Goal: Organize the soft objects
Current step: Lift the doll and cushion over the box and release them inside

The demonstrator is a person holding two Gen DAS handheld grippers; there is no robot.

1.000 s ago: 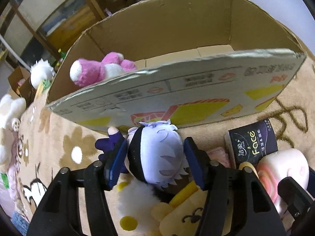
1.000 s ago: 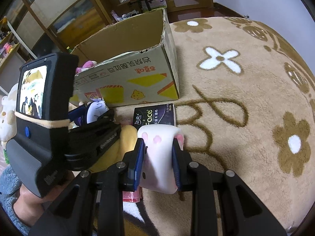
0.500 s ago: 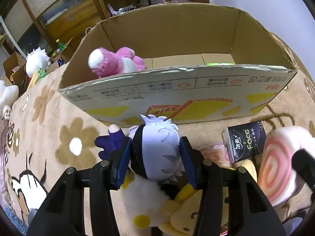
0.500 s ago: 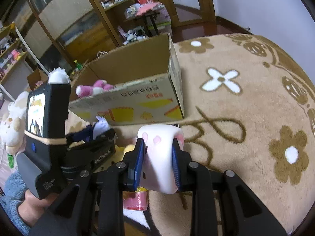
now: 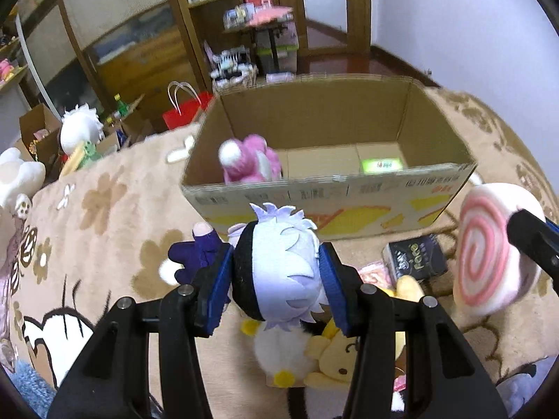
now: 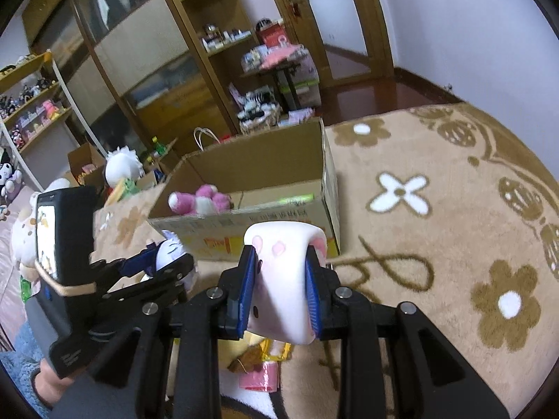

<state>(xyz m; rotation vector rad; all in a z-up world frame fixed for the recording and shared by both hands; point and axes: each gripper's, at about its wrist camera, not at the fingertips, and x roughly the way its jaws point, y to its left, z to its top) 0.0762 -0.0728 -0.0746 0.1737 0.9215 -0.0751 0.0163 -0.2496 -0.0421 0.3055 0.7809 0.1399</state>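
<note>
While both grippers clamp plush: left gripper point(image 5: 276, 276) doll point(image 5: 279, 269) | right gripper point(image 6: 279, 279) swirl cushion point(image 6: 284, 279) | cardboard box point(image 5: 332, 192) ahead, near wall between

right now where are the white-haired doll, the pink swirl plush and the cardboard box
white-haired doll point(image 5: 283, 265), left wrist view, on its hair
pink swirl plush point(image 5: 484, 256), left wrist view, on the spiral face
cardboard box point(image 5: 314, 118), left wrist view, on the far inner wall

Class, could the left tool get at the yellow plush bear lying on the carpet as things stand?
Probably not: the left tool is shut on a white-haired plush doll, which hangs over the yellow plush bear.
</note>
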